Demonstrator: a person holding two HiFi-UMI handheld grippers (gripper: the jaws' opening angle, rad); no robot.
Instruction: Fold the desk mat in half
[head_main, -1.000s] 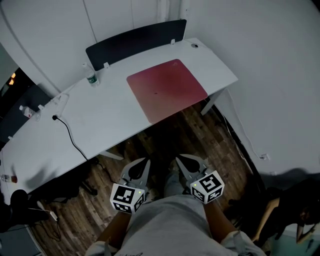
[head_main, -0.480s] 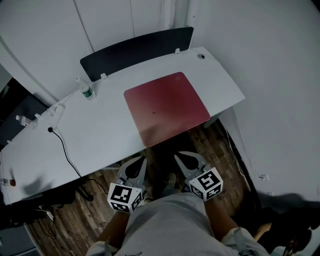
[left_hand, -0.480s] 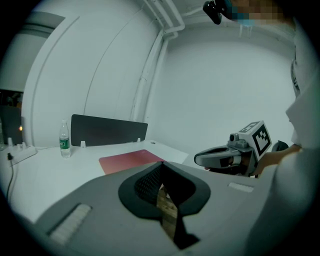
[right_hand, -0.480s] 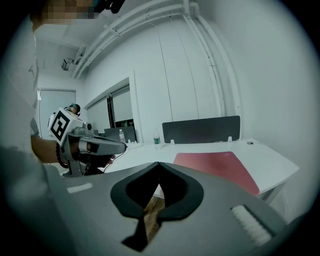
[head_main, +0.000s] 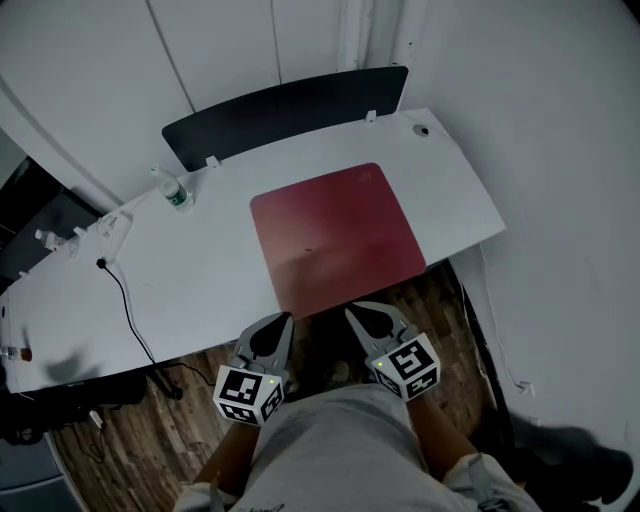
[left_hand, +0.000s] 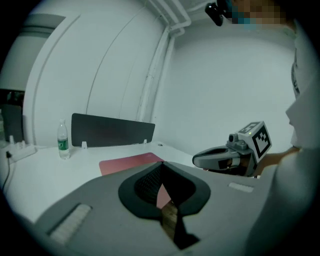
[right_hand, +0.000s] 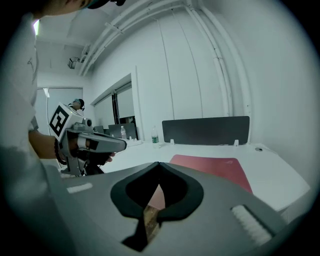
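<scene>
**Grippers poised at desk edge, mat not yet folded**

Held side by side in front of the person's torso, over the wood floor (head_main: 190, 415), the left gripper (head_main: 285, 320) and right gripper (head_main: 352, 313) both point toward the desk ahead. Each has its jaws closed tip to tip with nothing between them. That looks like a carrying stance, since there is nothing to take hold of yet. The pair sit roughly as far apart as the mat's near corners, which suggests one gripper is meant for each corner.

Just beyond the jaw tips, the desk mat (head_main: 338, 235) lies flat and fully open on the white desk (head_main: 200, 270), toward its right end. Its near edge appears to reach the desk's front edge, probably the easiest place to pinch it. The mat is a dark red rectangle with rounded corners, thin and smooth, with a small dark speck near the middle. No crease or lifted corner shows.

Farther back, a water bottle (head_main: 178, 193) stands to the left, well apart from the mat. A dark divider panel (head_main: 285, 115) lines the desk's far side.
</scene>
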